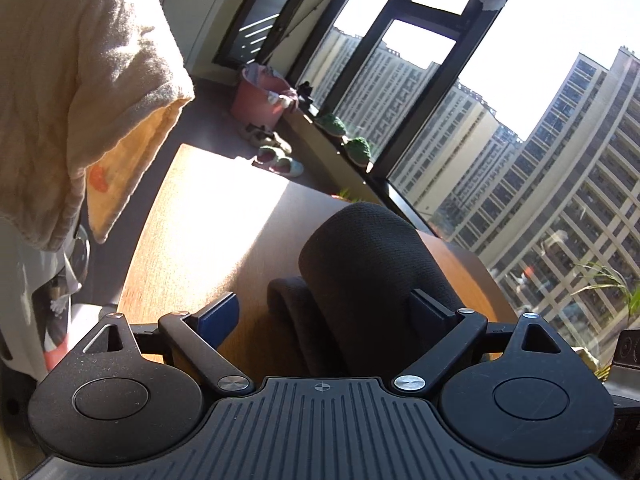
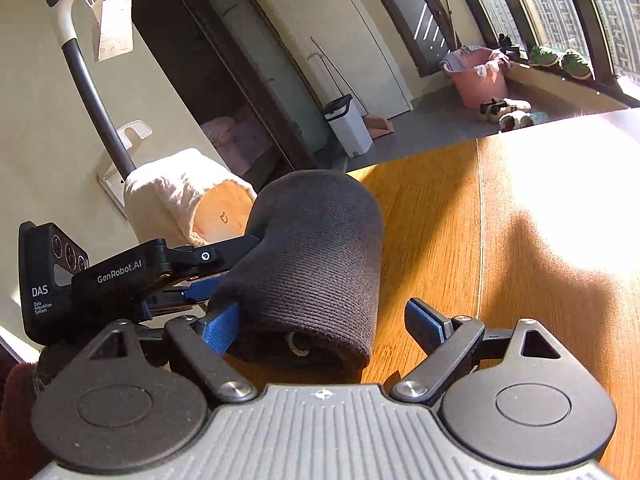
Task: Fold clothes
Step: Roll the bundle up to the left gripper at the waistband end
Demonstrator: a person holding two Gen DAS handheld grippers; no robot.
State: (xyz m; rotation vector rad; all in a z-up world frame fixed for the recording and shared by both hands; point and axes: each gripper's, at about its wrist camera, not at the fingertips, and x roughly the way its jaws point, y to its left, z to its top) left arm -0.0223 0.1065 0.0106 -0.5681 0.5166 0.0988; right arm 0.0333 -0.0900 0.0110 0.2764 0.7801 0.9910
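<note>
A dark knitted garment (image 2: pixel 316 264), folded over into a rounded bundle, is seen lying on the sunlit wooden table (image 2: pixel 520 240), between the two grippers. The left gripper (image 1: pixel 326 316) is held with its jaws spread wide, the bundle lying between them against the right-hand finger, while the right gripper (image 2: pixel 324 324) is likewise spread, its blue-padded left finger (image 2: pixel 222 330) touching the garment's edge and nothing being pinched. A cream towel (image 1: pixel 80 92) is draped beyond the table's edge.
</note>
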